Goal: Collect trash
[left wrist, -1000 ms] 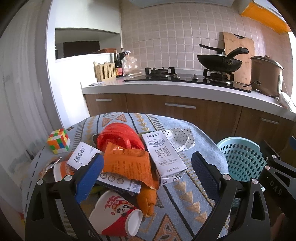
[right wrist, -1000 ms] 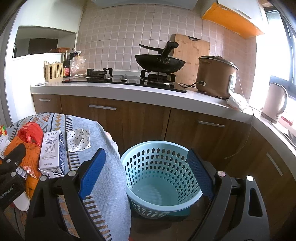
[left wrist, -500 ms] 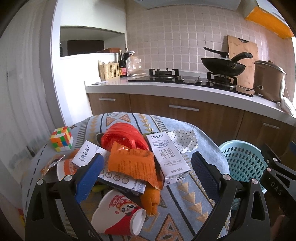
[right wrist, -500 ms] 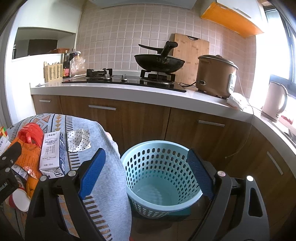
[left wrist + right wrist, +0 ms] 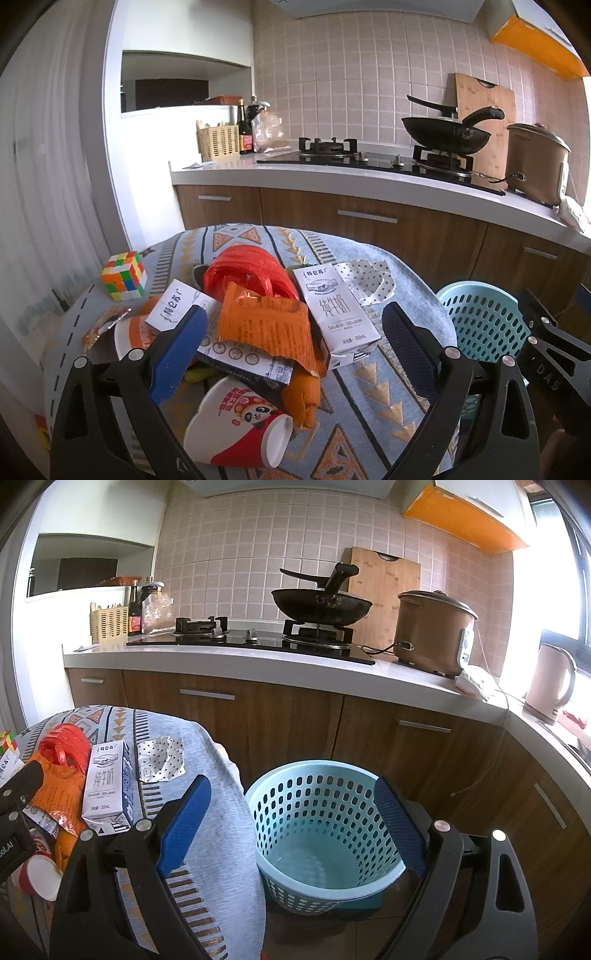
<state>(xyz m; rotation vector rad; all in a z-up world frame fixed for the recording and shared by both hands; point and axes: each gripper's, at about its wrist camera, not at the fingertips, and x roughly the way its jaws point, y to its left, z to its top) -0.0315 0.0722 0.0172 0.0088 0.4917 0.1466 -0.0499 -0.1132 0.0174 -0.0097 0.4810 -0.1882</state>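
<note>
A pile of trash lies on the round table [image 5: 369,391]: a white milk carton [image 5: 334,310], an orange snack wrapper [image 5: 266,328], a red plastic bag [image 5: 247,271], a red-and-white paper cup [image 5: 240,428] on its side, a second carton [image 5: 173,308] and a dotted paper scrap [image 5: 367,282]. My left gripper [image 5: 291,350] is open above the pile, empty. My right gripper [image 5: 291,827] is open and empty above the light-blue perforated basket [image 5: 321,834], which stands on the floor beside the table. The milk carton [image 5: 105,782] also shows in the right wrist view.
A Rubik's cube [image 5: 123,276] sits at the table's left edge. Behind runs a kitchen counter [image 5: 295,672] with a wok [image 5: 321,605], a rice cooker [image 5: 432,631] and a kettle [image 5: 550,683]. Wooden cabinet doors stand close behind the basket.
The left gripper has drifted slightly, so the pile sits a little more to the right and lower in its view. The right gripper has barely moved. Both stay open.
</note>
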